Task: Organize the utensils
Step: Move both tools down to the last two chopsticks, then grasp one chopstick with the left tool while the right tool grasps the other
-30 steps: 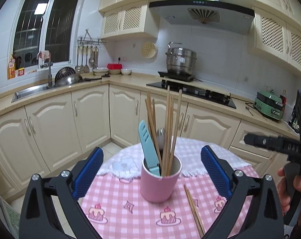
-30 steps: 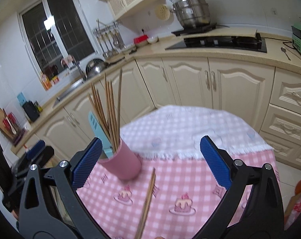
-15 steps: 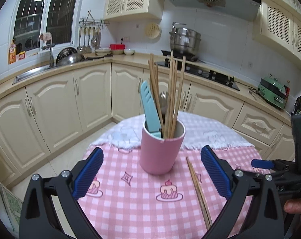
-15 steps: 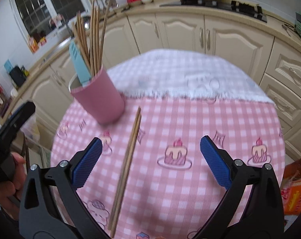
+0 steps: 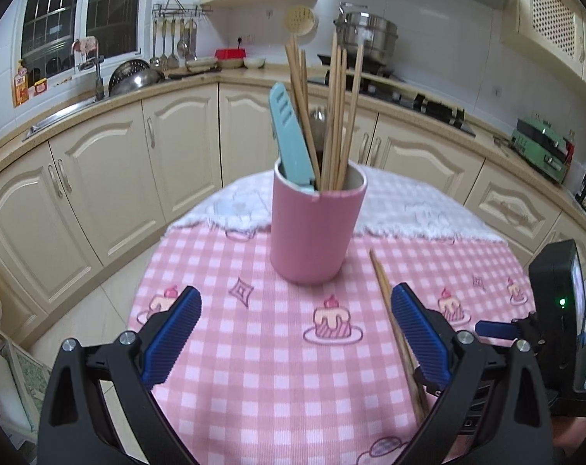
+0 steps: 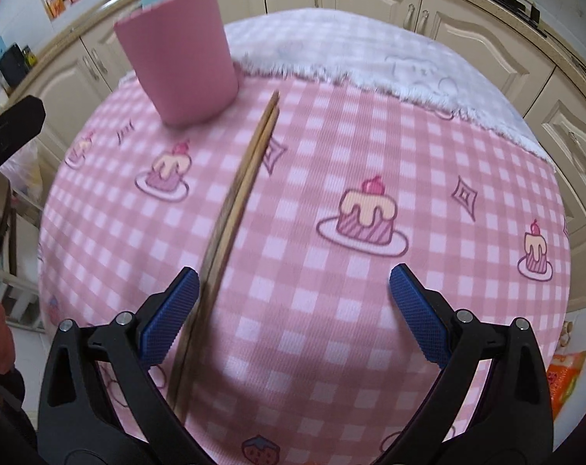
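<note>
Right fingers (image 6: 173, 312) spread | chopsticks (image 6: 238, 190) flat beside left finger

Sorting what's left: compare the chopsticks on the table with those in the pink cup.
The loose chopsticks lie flat on the tablecloth; the chopsticks in the pink cup stand upright. The loose ones are a close pair; the cup's fan out, several together. Both look like plain light wood.

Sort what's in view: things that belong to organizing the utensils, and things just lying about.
Belongs to the job:
pink utensil cup
loose chopstick pair on the table
chopsticks standing in the cup
teal knife

Just lying about:
steel pot on the stove
colander by the sink
green appliance
</note>
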`<control>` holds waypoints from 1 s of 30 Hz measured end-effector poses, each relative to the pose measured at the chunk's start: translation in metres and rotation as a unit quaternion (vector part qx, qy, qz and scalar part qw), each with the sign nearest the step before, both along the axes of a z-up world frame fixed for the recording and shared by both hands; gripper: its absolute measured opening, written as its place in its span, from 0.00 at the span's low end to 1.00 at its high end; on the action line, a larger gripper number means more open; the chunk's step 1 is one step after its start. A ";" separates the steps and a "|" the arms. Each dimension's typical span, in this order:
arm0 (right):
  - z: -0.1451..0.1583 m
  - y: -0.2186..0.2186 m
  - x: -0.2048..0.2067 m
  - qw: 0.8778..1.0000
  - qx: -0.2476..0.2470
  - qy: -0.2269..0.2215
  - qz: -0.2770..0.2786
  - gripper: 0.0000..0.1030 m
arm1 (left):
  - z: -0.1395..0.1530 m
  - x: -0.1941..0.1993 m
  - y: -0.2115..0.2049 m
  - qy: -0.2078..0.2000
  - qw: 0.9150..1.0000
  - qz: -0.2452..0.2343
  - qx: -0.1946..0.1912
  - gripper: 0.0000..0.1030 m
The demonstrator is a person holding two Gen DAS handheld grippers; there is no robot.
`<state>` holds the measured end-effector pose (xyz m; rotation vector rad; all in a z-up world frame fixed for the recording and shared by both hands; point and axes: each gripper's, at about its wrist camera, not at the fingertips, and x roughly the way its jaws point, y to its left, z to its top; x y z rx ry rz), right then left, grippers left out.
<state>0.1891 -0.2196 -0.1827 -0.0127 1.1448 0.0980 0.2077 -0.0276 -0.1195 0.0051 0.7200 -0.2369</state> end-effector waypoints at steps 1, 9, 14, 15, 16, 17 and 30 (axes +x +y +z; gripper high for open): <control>-0.001 0.001 0.000 1.000 -0.001 0.000 0.001 0.94 | -0.002 0.000 0.000 0.003 1.000 0.000 0.002 0.94; 0.001 0.002 -0.005 1.000 -0.027 -0.006 -0.008 0.94 | -0.019 0.001 -0.006 0.035 0.999 -0.002 0.014 0.94; -0.004 0.005 -0.004 1.000 -0.029 0.003 -0.002 0.94 | -0.027 0.001 -0.011 0.051 0.998 -0.007 0.020 0.94; -0.006 0.007 -0.001 0.999 -0.034 -0.001 0.002 0.94 | -0.028 0.002 -0.013 0.055 0.998 -0.008 0.021 0.94; -0.006 0.007 -0.001 0.999 -0.034 -0.002 0.004 0.94 | -0.030 0.002 -0.015 0.059 0.998 -0.010 0.023 0.94; -0.006 0.005 0.001 0.999 -0.031 0.000 0.005 0.94 | -0.031 0.003 -0.016 0.062 0.998 -0.011 0.024 0.94; -0.005 -0.042 -0.001 0.999 -0.045 -0.004 0.009 0.94 | -0.059 0.014 -0.067 0.125 0.987 -0.074 0.073 0.93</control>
